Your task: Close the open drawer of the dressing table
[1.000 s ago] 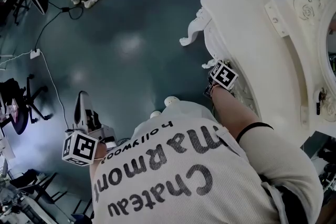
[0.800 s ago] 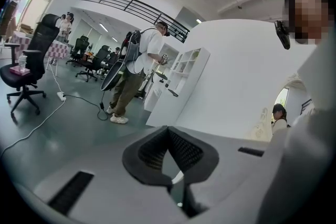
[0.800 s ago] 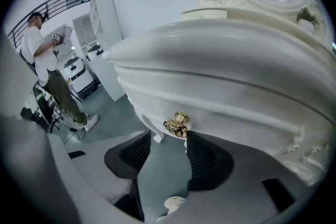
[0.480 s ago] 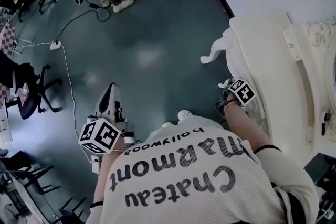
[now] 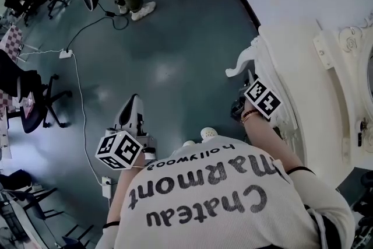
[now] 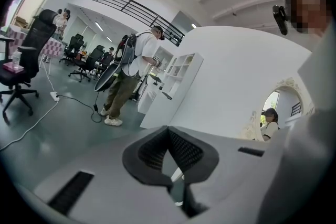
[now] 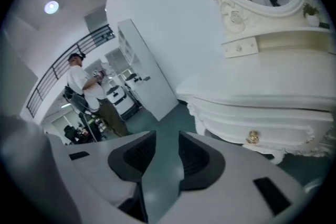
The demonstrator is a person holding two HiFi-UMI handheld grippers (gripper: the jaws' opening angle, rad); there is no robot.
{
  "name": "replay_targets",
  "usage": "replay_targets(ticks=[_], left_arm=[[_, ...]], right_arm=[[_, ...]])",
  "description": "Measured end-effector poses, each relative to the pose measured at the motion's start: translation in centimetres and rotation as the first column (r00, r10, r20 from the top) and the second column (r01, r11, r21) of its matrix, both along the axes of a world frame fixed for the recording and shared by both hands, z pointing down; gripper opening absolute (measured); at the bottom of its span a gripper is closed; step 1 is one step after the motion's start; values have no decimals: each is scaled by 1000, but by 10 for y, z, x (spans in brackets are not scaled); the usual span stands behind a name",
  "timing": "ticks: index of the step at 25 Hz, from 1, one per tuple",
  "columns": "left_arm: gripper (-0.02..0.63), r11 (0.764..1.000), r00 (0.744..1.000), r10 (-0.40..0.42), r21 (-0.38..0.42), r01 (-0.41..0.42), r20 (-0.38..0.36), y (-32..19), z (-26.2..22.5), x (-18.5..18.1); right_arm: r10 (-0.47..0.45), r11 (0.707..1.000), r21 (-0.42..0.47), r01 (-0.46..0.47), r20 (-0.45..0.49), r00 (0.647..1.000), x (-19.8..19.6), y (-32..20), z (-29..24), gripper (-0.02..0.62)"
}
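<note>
dressing table (image 5: 297, 61) cut off, right edge (partly)

The dressing table (image 5: 300, 61) stands right of the person (image 5: 221, 195), office chairs (image 5: 26, 107) far left.

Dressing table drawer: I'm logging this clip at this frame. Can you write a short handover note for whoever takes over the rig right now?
Left gripper: shut and empty, held out over the floor, away from the table.
Right gripper: jaws apart and just been closing, with nothing between them. It faces the dressing table without touching it.
Drawer: its front, with the gold knob, looks flush with the table, so it appears closed.
To do: probably nothing; just check that the drawer is fully in.
</note>
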State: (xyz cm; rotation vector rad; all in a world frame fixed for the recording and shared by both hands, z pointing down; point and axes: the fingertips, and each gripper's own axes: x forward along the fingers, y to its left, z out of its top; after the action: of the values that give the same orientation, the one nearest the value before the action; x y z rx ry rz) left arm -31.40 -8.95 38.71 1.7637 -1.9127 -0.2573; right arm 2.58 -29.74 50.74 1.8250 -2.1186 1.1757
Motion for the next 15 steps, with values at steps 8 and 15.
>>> replay_targets(ticks=[8,15], left_arm=[[8,999,1000,17,38,-17,6,4,-11,0],[8,999,999,27,38,-28,26,5,-12,2]], right_arm=[[-294,925,286,251,120,948,-88,15,-117,58],[-450,820,387,421,-18,893,-121,40,-153,52]])
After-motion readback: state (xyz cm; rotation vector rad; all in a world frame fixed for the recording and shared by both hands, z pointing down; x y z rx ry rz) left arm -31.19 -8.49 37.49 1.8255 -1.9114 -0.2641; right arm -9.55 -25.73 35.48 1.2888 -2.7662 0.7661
